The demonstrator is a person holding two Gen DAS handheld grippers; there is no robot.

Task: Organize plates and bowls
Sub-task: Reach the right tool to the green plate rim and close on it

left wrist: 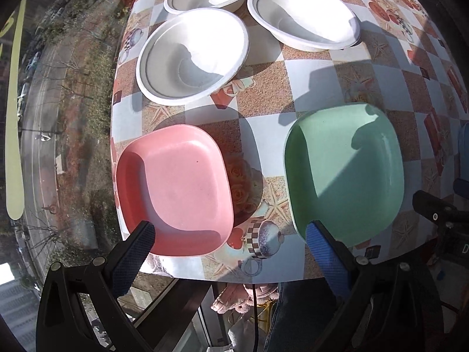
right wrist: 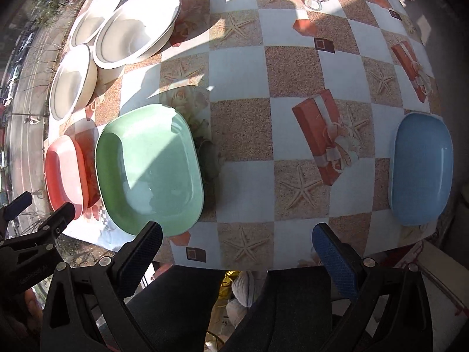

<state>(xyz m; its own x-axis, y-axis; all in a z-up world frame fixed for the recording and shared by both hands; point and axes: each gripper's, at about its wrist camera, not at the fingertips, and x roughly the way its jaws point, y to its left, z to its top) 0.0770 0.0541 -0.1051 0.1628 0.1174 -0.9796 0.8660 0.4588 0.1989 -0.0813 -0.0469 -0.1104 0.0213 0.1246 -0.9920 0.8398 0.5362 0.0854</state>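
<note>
A pink plate (left wrist: 178, 187) and a green plate (left wrist: 346, 173) lie side by side near the table's front edge. Three white bowls (left wrist: 193, 55) stand behind them, apart from each other. A blue plate (right wrist: 420, 167) lies alone at the right. My left gripper (left wrist: 230, 231) is open and empty, its fingertips just short of the pink and green plates. My right gripper (right wrist: 237, 234) is open and empty, at the front edge between the green plate (right wrist: 149, 167) and the blue one. The pink plate (right wrist: 66, 173) and the bowls (right wrist: 134, 23) also show in the right wrist view.
The table (right wrist: 240, 70) has a checkered cloth with starfish and gift prints. Its left side runs along a window over a street (left wrist: 44, 123). The left gripper's body (right wrist: 32, 228) shows at the left edge of the right wrist view.
</note>
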